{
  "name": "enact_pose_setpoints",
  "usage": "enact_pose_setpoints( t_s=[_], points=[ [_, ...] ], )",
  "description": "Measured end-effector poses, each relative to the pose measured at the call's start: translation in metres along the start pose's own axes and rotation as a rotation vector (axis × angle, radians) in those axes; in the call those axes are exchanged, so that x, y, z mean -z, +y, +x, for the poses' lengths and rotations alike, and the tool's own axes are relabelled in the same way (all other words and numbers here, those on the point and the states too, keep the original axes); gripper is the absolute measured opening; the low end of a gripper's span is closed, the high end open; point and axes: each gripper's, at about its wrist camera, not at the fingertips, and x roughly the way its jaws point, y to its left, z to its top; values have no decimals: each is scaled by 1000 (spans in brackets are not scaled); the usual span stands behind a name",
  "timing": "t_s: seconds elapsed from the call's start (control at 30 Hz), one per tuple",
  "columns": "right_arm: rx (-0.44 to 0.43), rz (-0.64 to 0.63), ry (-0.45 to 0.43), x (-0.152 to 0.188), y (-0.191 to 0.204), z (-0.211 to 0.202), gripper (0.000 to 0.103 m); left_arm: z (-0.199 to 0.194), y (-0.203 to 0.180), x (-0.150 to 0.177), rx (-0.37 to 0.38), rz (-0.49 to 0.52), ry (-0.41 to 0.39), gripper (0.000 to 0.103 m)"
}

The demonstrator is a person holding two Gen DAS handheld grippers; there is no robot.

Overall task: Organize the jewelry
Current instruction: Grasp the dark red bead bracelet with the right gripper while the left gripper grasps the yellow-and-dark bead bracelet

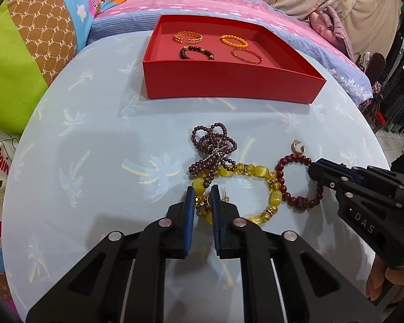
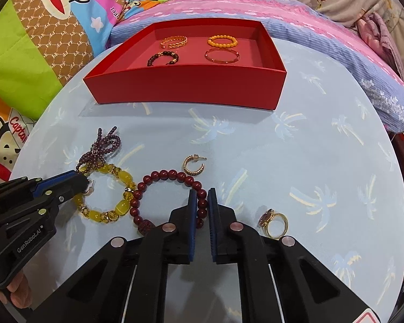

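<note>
My left gripper (image 1: pixel 202 191) is shut on the yellow bead bracelet (image 1: pixel 258 172), which lies on the round table; it also shows in the right wrist view (image 2: pixel 121 179). My right gripper (image 2: pixel 202 194) is shut on the dark red bead bracelet (image 2: pixel 161 176), seen from the left too (image 1: pixel 282 172). A tangled purple bead strand (image 1: pixel 212 145) overlaps the yellow bracelet. A gold hoop earring (image 2: pixel 193 164) and a gold ring with a red stone (image 2: pixel 274 222) lie loose. The red box (image 1: pixel 234 83) holds several bracelets.
The round table (image 1: pixel 94 148) has a light blue palm-print cover and stands against a bed with a pink and blue quilt (image 2: pixel 323 37). Colourful cushions (image 1: pixel 27 53) lie at the left. The table edge curves close on the right.
</note>
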Motion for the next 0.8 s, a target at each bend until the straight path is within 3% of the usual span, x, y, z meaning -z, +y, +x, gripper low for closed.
enact_pose_setpoints(
  t_s=[0.3, 0.8],
  points=[
    [-32, 36, -13, 1, -5, -13, 7, -21, -4, -2, 49, -9, -17, 8],
    [-95, 58, -108, -15, -6, -58, 7, -75, -23, -23, 144, 8, -107, 8]
  ],
)
